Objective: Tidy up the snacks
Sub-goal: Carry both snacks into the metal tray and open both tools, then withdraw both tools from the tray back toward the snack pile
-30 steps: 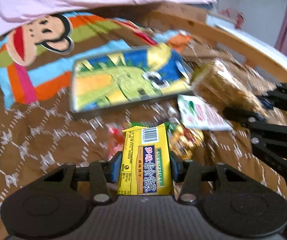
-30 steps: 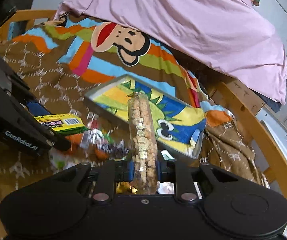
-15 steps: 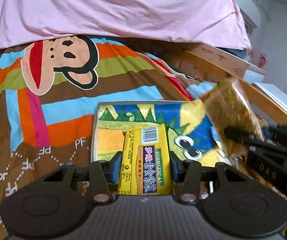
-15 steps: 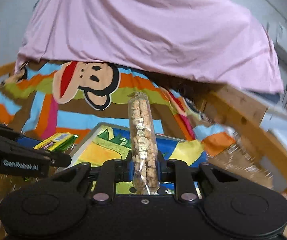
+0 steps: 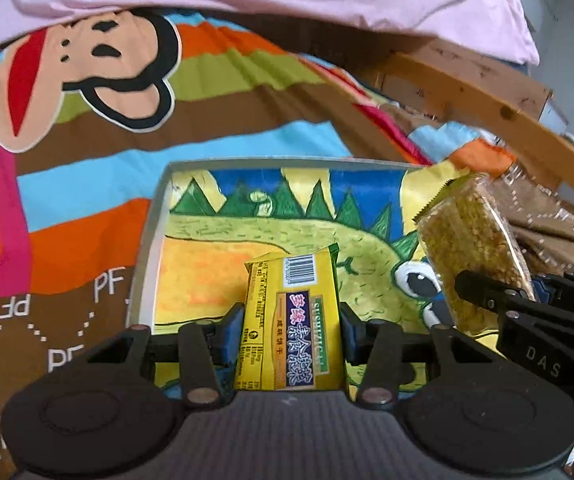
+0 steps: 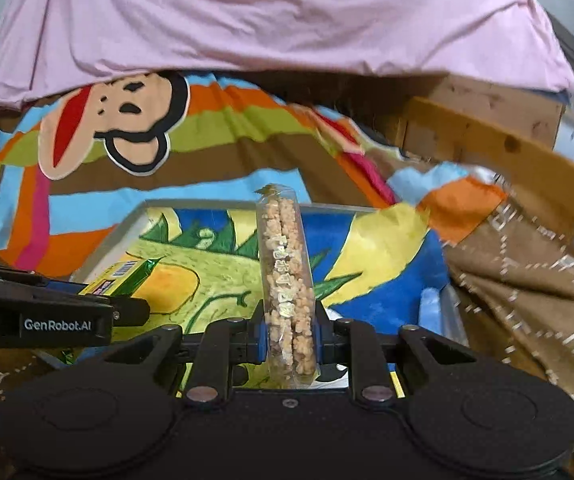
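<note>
I see the tray [image 5: 155, 240] floor bare and open below me; only its low rim and the wooden rail [image 5: 499, 112] at right crowd approach.

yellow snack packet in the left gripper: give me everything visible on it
The flat yellow snack packet looks like glossy plastic film, with a white barcode panel at its far end, a dark blue label band with Chinese characters, green trim and small black print. The left gripper is shut on its long edges. It points away from the camera over the dinosaur-print tray, barcode side up.
</note>
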